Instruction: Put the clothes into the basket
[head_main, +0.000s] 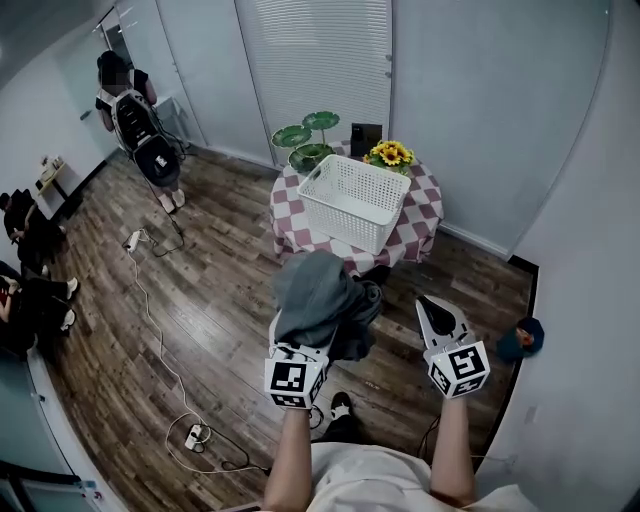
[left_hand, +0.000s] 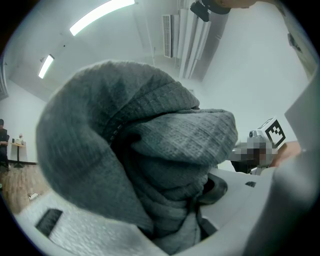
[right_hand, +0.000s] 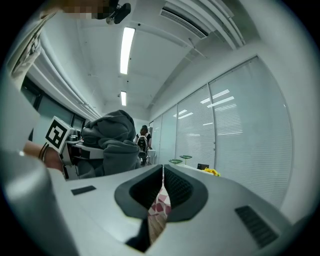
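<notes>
Grey knit, one bunched garment (head_main: 322, 300) hangs from the left gripper (head_main: 300, 345) in the head view, short of the one white basket (head_main: 345, 225) on the checked table (head_main: 425, 215). Left gripper view: both jaws clamp its folds. Right gripper view: the right gripper (right_hand: 162, 175) is closed and empty.
</notes>
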